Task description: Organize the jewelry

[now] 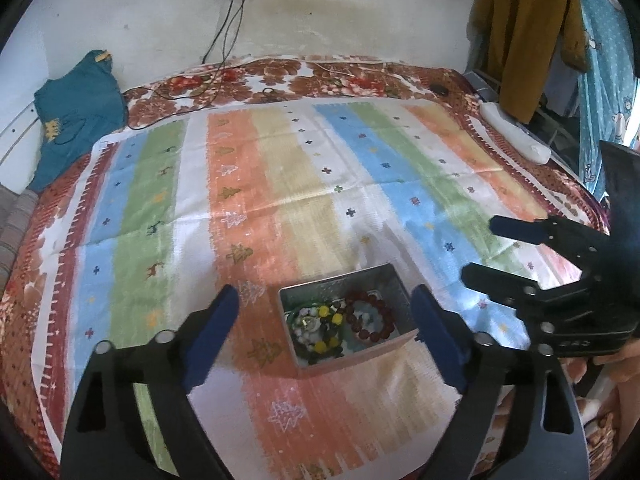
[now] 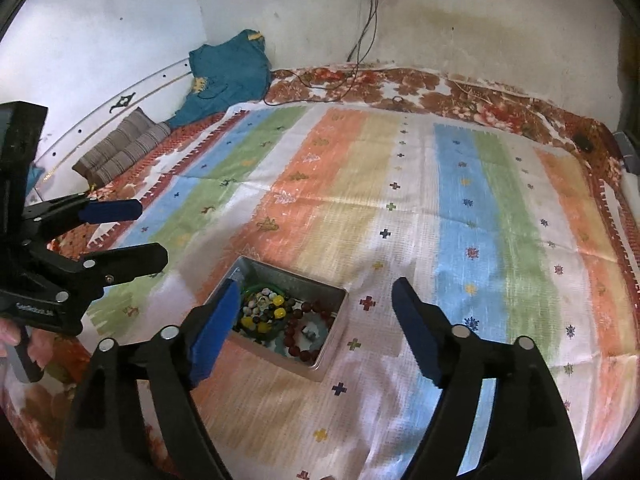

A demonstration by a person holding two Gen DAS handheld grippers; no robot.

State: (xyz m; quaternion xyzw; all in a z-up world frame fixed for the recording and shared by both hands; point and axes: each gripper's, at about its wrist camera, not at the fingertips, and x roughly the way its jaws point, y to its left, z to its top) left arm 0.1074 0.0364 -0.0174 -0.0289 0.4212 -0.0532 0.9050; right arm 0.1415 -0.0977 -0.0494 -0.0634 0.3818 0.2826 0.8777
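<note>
Jewelry sits gathered in the metal box [image 1: 340, 320] on the striped cloth [image 1: 280, 184] — through the left wrist camera, my left gripper [image 1: 324, 320] hangs wide open, empty. Through the right wrist camera, my right gripper [image 2: 316, 320] gapes too; red bead bracelet [image 2: 304, 332] boxed — little seems left.

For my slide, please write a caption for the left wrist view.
Both open claws, left and right, hover above a metal tin of beaded bracelets on a striped cloth.
</note>
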